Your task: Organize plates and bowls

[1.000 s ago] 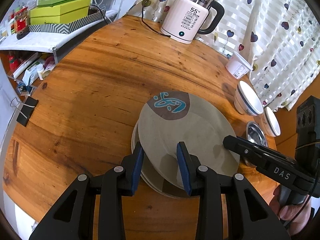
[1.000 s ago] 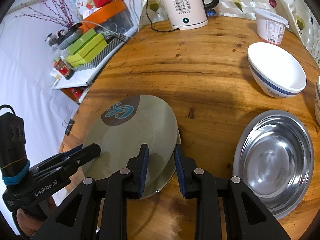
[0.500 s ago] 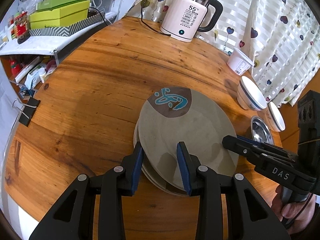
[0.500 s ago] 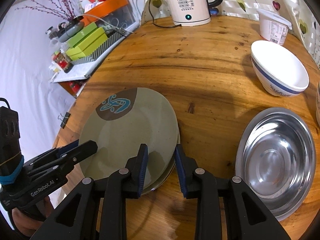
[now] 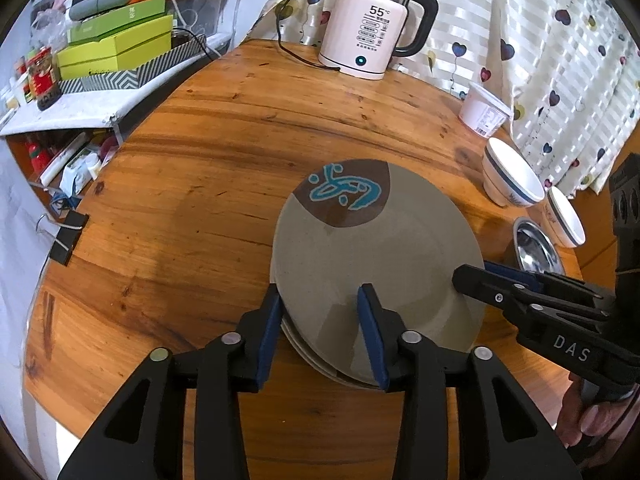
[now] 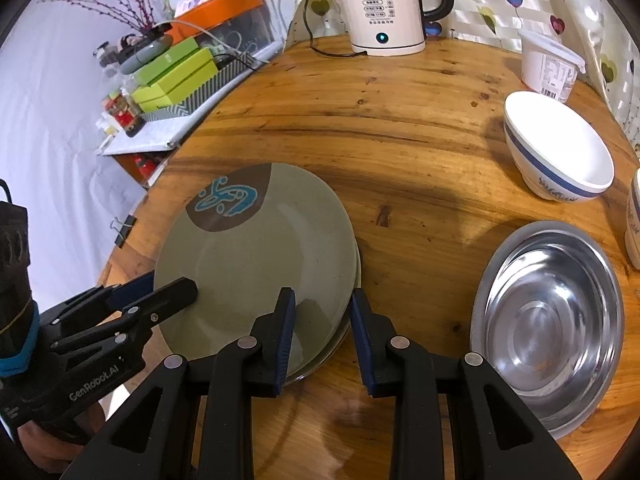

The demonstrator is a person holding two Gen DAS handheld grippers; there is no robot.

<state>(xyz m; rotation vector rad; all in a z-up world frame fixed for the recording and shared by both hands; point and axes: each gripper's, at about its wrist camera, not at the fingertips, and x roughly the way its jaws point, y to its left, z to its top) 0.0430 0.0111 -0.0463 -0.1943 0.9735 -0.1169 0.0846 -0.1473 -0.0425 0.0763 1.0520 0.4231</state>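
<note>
A grey-green plate with a brown patch and blue drawing (image 5: 376, 252) lies on top of a small stack of plates on the round wooden table (image 5: 192, 184); it also shows in the right wrist view (image 6: 256, 252). My left gripper (image 5: 320, 334) is open, its jaws straddling the stack's near-left rim. My right gripper (image 6: 322, 330) is open, straddling the stack's opposite rim. A steel bowl (image 6: 548, 320) and a white bowl with a blue band (image 6: 560, 160) stand to the right of the plates.
A white electric kettle (image 5: 372, 36) with its cord stands at the table's far edge. A white tub (image 6: 548, 66) is beside the curtain. A second white bowl (image 5: 564, 216) sits at the right rim. A cluttered shelf with green boxes (image 5: 116, 48) is beyond the table's left side.
Both grippers have stayed at the plate stack's rim with the same jaw gap. The views have shifted slightly, the top plate now lying flatter on the stack.
</note>
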